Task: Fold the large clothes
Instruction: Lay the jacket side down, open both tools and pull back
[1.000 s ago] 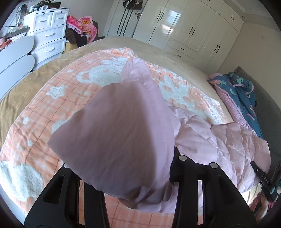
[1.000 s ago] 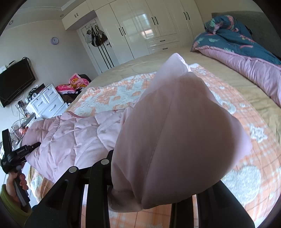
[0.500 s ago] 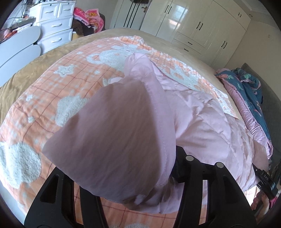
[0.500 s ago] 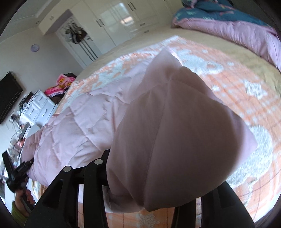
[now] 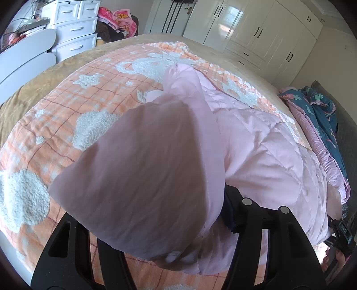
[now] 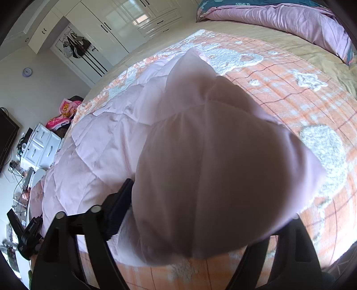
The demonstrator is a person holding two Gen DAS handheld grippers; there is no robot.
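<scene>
Nearest the left wrist camera, the black left gripper (image 5: 169,223) has its jaws pinching a smooth fold of the pale pink quilted padded jacket (image 5: 267,142), and the bunched cloth swells up and hides most of the fingers. In the right wrist view the black right gripper (image 6: 200,223) likewise has its jaws pinching another part of the same jacket (image 6: 100,142), a rounded lump of cloth filling the near middle of the frame. Beyond both grips, the rest of the jacket lies spread on the orange checked blanket with fluffy white cloud and star patches (image 5: 67,107), which covers the tan bed (image 5: 44,80); the jacket's quilted body stretches between the two grippers. Farther off, at the right of the left view, a rumpled teal floral and pink quilt (image 5: 316,116) lies heaped at the bed's edge. At the far left stands a white chest of drawers (image 5: 73,29), with a bright pink cloth (image 5: 116,17) piled just beside it. Glossy white wardrobe doors (image 5: 256,29) line the far wall.
</scene>
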